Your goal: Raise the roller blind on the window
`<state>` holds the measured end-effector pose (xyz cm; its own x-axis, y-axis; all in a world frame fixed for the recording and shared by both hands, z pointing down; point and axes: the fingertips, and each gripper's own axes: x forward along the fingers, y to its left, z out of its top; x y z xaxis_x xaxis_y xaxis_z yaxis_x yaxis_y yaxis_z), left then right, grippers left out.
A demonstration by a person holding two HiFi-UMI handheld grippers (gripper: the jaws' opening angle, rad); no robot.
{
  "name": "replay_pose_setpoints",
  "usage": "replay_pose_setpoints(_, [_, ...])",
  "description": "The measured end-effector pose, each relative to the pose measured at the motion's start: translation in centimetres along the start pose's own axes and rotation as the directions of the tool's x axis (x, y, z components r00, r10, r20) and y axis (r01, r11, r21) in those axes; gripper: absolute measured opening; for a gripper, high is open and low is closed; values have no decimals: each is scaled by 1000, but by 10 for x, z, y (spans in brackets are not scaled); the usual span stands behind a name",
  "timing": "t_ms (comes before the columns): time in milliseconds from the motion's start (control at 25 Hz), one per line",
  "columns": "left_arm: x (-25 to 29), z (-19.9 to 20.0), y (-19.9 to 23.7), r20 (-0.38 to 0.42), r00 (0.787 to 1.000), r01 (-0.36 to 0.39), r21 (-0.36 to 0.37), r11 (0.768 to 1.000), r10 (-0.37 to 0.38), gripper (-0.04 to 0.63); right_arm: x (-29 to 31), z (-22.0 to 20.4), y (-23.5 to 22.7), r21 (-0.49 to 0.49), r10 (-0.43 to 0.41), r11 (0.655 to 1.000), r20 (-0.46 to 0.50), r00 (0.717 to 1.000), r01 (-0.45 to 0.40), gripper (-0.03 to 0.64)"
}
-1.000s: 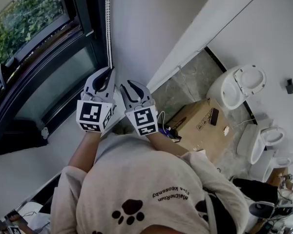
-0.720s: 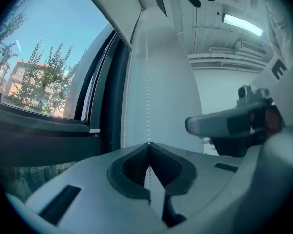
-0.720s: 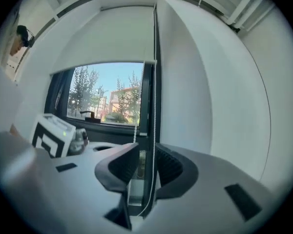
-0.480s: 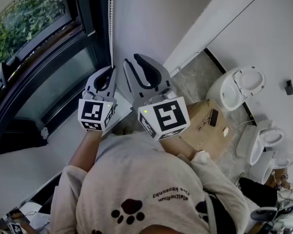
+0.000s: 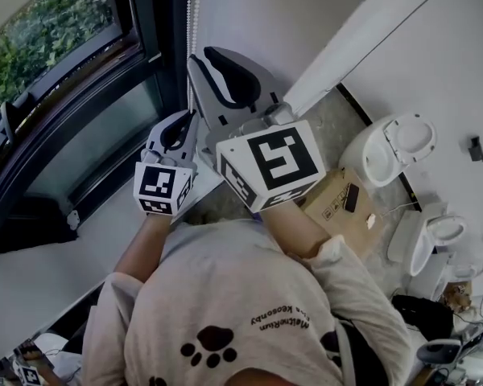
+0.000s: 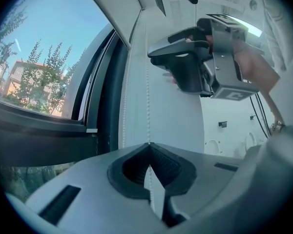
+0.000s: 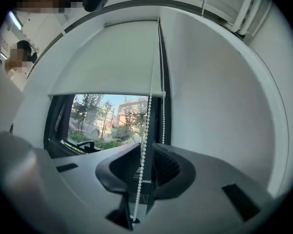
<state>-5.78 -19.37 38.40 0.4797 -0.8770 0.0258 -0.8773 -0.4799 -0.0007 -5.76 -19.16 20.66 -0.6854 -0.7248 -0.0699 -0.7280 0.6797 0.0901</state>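
Your left gripper (image 6: 148,145) has its fingers pinched shut on the bead chain (image 6: 147,82) hanging vertically beside the window (image 7: 112,116), your right gripper (image 7: 146,146) sits higher, fingers spread around a strand, and the roller blind (image 7: 107,57) hangs half-lowered above.

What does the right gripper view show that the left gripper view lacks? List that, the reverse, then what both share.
Right gripper view only: the partly lowered roller blind, and the right gripper's jaws apart around the bead chain. Left gripper view only: the left gripper shut on that chain, the right gripper above it. Both: the chain, window frame, trees outside.
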Motion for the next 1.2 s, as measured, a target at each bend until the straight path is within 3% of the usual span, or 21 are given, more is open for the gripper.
replay_pose_setpoints(640, [6,-2,-2,3,1000,4,4,1000,-4,9,16,8,-2,-44,29,999,39,999,-27,12])
replay_pose_setpoints(1200, [5,-79,-8,-121,993,9,-10,1000,-10,9,6,-68,-1,-21,0,1000,-63,998,-1,12])
